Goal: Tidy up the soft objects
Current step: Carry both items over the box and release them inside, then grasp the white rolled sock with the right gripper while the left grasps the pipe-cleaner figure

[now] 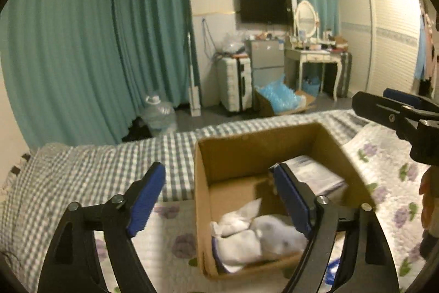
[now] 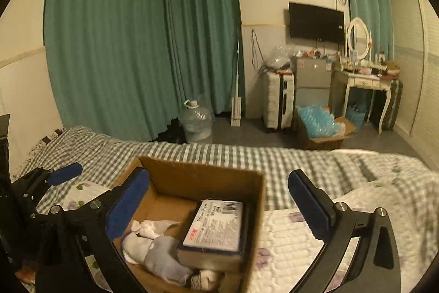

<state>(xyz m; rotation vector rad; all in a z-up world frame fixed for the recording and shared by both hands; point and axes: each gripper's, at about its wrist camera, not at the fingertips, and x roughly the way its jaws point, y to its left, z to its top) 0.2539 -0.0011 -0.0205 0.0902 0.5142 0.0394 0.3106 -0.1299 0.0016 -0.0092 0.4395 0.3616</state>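
Note:
An open cardboard box (image 1: 247,153) stands on the bed; it also shows in the right wrist view (image 2: 203,180). Inside lie white and grey socks (image 1: 255,232), also in the right wrist view (image 2: 159,254), and a wrapped tissue pack (image 2: 216,227), also in the left wrist view (image 1: 315,175). My left gripper (image 1: 219,197) is open and empty, straddling the box's left wall. My right gripper (image 2: 219,208) is open and empty, straddling the box's right wall; it shows at the right edge of the left wrist view (image 1: 395,109).
The bed has a grey checked sheet (image 2: 274,158) and a white floral quilt (image 1: 384,172). Beyond the bed are a water jug (image 2: 196,122), a suitcase (image 1: 236,84), a floor box of blue plastic (image 2: 321,125), a dressing table (image 1: 315,56) and teal curtains.

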